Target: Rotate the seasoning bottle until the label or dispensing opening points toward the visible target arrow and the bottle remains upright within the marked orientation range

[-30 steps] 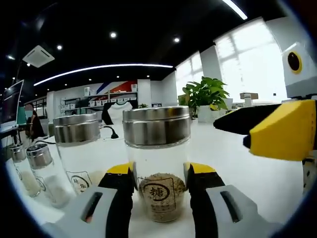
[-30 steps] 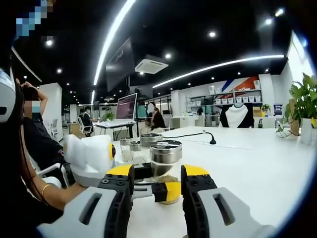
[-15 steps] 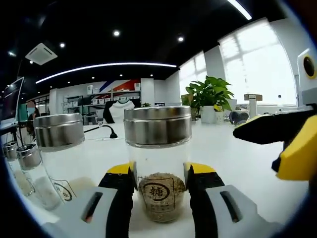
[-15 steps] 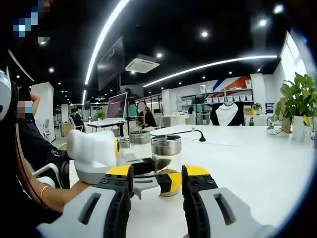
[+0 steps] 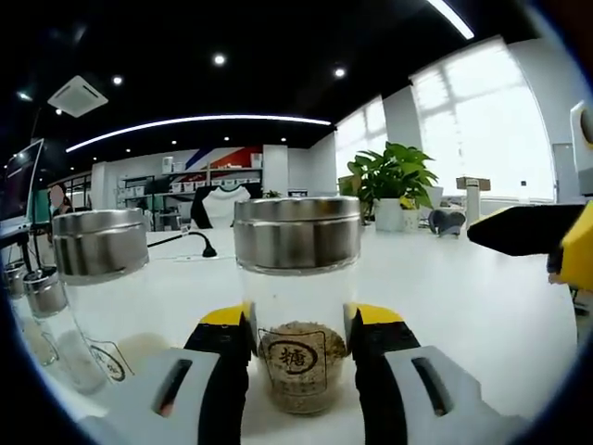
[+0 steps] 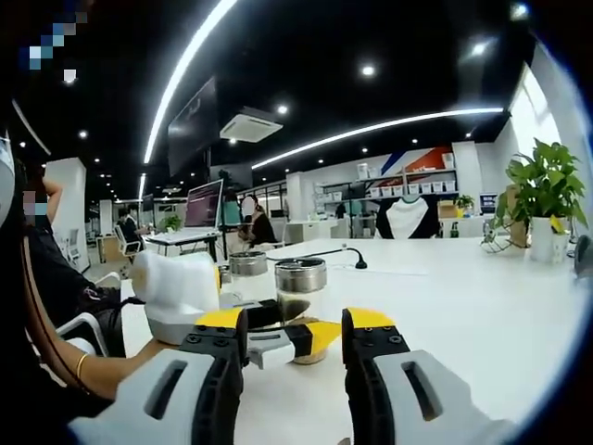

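The seasoning bottle (image 5: 296,306) is clear glass with a steel lid, brown granules and a label with a round mark facing the left gripper view. It stands upright on the white table (image 5: 463,315). My left gripper (image 5: 298,323) is shut on its lower body, one yellow-tipped jaw on each side. My right gripper (image 5: 551,243) hangs at the right edge, apart from the bottle. In the right gripper view, my right gripper (image 6: 294,322) stands open with nothing held. Beyond it the left gripper (image 6: 176,292) holds the bottle (image 6: 301,283).
A second steel-lidded jar (image 5: 97,278) stands close to the left of the bottle, with a smaller jar (image 5: 42,306) further left. A potted plant (image 5: 389,181) stands at the table's far side. A person's arm (image 6: 56,315) is at the left.
The right gripper has drawn away to the right of the bottle, which now looks farther off in the right gripper view. The left gripper keeps its hold, label still facing its camera.
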A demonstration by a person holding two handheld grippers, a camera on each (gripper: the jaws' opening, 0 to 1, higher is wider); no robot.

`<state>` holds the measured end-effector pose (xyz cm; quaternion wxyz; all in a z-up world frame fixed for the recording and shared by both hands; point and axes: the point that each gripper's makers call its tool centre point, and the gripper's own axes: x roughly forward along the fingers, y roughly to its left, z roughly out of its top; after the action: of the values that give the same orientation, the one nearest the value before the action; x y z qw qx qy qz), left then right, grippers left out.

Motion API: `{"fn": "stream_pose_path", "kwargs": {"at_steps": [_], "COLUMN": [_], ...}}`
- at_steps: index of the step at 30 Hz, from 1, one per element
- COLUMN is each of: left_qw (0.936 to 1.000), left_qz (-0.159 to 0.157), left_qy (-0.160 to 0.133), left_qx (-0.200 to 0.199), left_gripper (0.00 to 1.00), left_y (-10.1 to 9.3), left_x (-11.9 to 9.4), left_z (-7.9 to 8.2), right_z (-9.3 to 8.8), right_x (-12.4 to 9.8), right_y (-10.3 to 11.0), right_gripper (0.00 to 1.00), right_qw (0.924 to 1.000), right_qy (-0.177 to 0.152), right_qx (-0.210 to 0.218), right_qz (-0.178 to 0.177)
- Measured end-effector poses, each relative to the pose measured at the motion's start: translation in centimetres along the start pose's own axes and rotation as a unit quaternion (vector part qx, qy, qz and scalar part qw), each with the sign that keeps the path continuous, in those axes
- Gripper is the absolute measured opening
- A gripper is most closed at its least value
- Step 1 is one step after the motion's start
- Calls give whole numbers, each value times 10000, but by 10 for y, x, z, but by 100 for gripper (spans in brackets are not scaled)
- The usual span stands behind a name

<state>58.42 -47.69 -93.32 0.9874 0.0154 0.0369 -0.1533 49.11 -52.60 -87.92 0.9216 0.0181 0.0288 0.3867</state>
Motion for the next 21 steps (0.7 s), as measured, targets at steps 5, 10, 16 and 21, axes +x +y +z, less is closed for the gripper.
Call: {"fn": "stream_pose_path", "kwargs": {"at_steps": [5,10,16,21], "left_qw": [9992,9996,9998,9996], "left_qz": [-135,-137,-143,-80], "left_qy": [-30,-69,-137,-267], "left_qx": [-380,-239,-88,26], "left_gripper": [45,46,47,48], "left_y": [0,1,3,8], "left_x": [-8,-18,-33,-47], "left_z": [4,10,15,22], "right_z": [1,-1,-2,-5], "right_x": [-3,-3,-2,-1], "right_y": [-1,1,5,9], "right_gripper": [45,45,47,47], "right_qw": [10000,10000,10000,9999], "right_qy": [8,18,50,82], "right_qx": [-1,24,0,1], "right_qz": [-51,-67,-70,-77]}}
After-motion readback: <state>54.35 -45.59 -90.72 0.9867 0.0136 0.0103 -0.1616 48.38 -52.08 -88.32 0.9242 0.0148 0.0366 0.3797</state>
